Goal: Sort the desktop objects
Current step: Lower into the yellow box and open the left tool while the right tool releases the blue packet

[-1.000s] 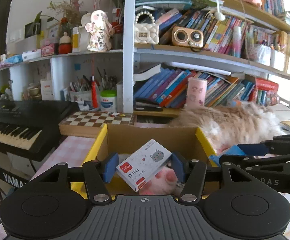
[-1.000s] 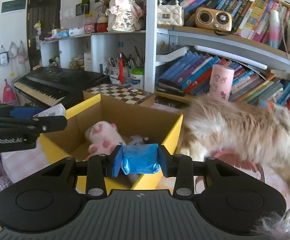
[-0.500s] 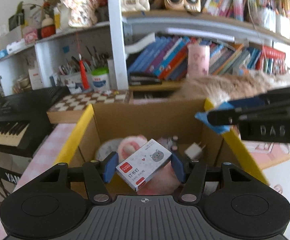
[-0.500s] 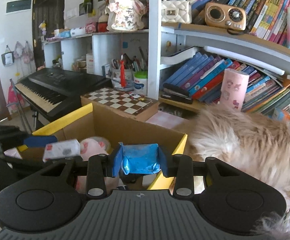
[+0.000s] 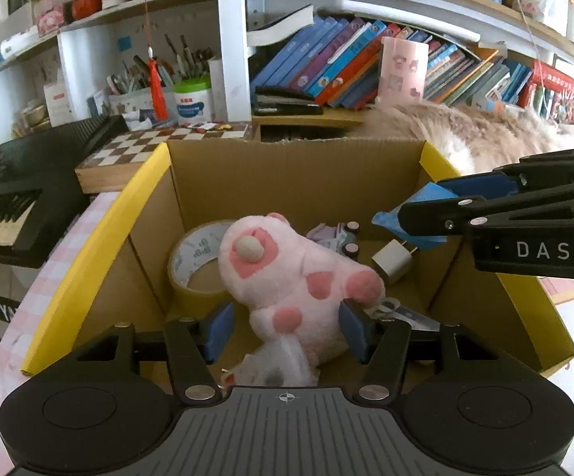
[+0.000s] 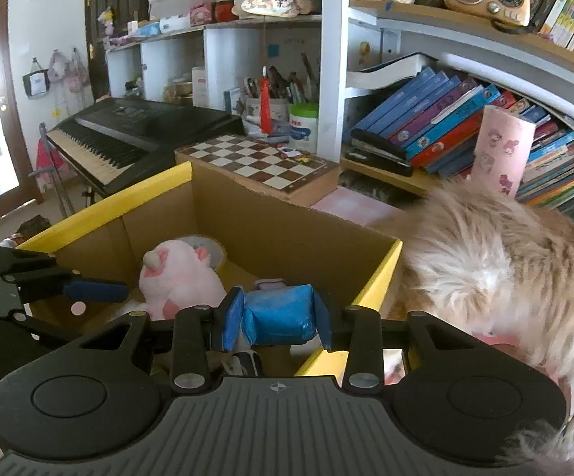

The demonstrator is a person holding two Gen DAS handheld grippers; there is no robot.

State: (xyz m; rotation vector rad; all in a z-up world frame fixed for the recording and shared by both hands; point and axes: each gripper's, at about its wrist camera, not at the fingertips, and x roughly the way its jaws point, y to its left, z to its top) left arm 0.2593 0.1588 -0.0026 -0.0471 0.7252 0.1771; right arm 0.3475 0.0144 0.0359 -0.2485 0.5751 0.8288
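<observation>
An open cardboard box with a yellow rim (image 5: 100, 246) fills the left wrist view. My left gripper (image 5: 287, 331) hangs over it with its jaws opening and nothing pressed between the pads. A white staple box (image 5: 263, 369), blurred, lies just below the jaws, beside a pink plush toy (image 5: 299, 277) inside the box. My right gripper (image 6: 279, 317) is shut on a blue packet (image 6: 279, 311) above the box's near right rim (image 6: 378, 277). The left wrist view shows that packet (image 5: 418, 202) at the box's right wall.
A tape roll (image 5: 196, 261), a white charger plug (image 5: 392, 263) and small items lie in the box. A furry animal (image 6: 485, 258) lies right of the box. Behind it sit a chessboard (image 5: 160, 146), a black keyboard (image 5: 17, 182) and bookshelves (image 5: 346, 67).
The left jaws have opened and the staple box has dropped out of them into the cardboard box. Both grippers have moved forward and down over the box; the right still holds the blue packet.
</observation>
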